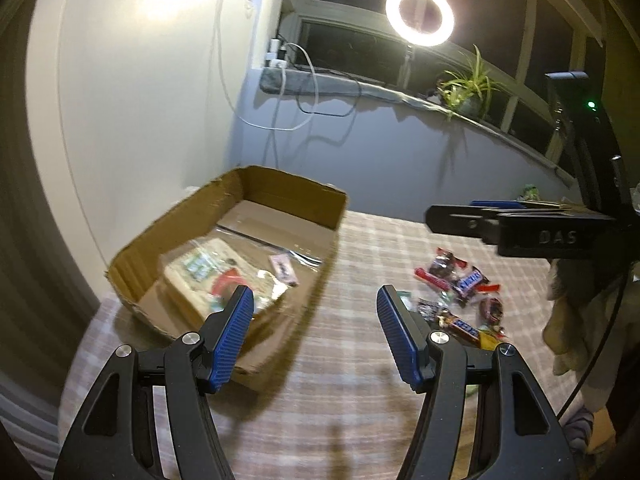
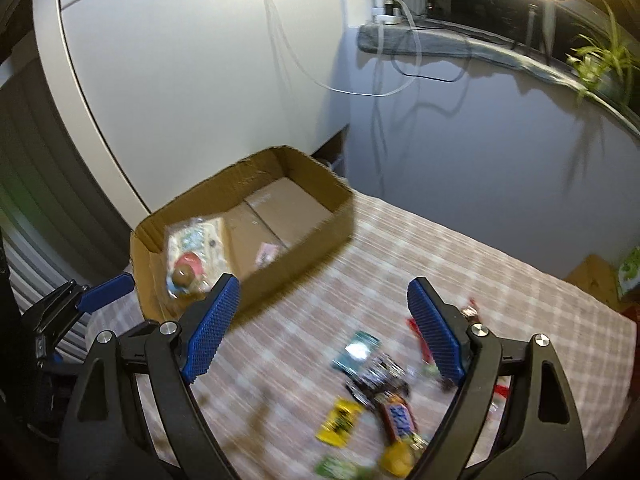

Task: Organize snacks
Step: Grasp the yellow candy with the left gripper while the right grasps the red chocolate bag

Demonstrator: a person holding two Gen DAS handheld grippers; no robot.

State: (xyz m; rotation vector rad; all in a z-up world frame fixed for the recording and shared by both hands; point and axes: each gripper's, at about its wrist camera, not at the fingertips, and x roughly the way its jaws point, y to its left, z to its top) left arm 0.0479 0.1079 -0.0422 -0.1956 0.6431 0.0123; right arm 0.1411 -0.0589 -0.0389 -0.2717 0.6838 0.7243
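Observation:
An open cardboard box (image 1: 280, 192) stands on the checked tablecloth at the left; it also shows in the right wrist view (image 2: 320, 224). Inside lie a large snack packet (image 1: 212, 276) (image 2: 192, 256) and a small pink packet (image 1: 285, 268). A pile of candy bars (image 1: 460, 284) (image 2: 384, 384) lies on the cloth to the right of the box. My left gripper (image 1: 316, 300) is open and empty, above the cloth beside the box's near corner. My right gripper (image 2: 324, 292) is open and empty, above the cloth between box and pile; it shows side-on in the left wrist view (image 1: 480, 216).
The checked tablecloth (image 1: 360, 400) covers the table. A wall and a sill with cables, a ring light (image 1: 420, 14) and a potted plant (image 1: 468, 88) stand behind. A cloth or glove (image 1: 572, 320) hangs at the right edge. A yellow packet (image 2: 340, 420) lies near the pile.

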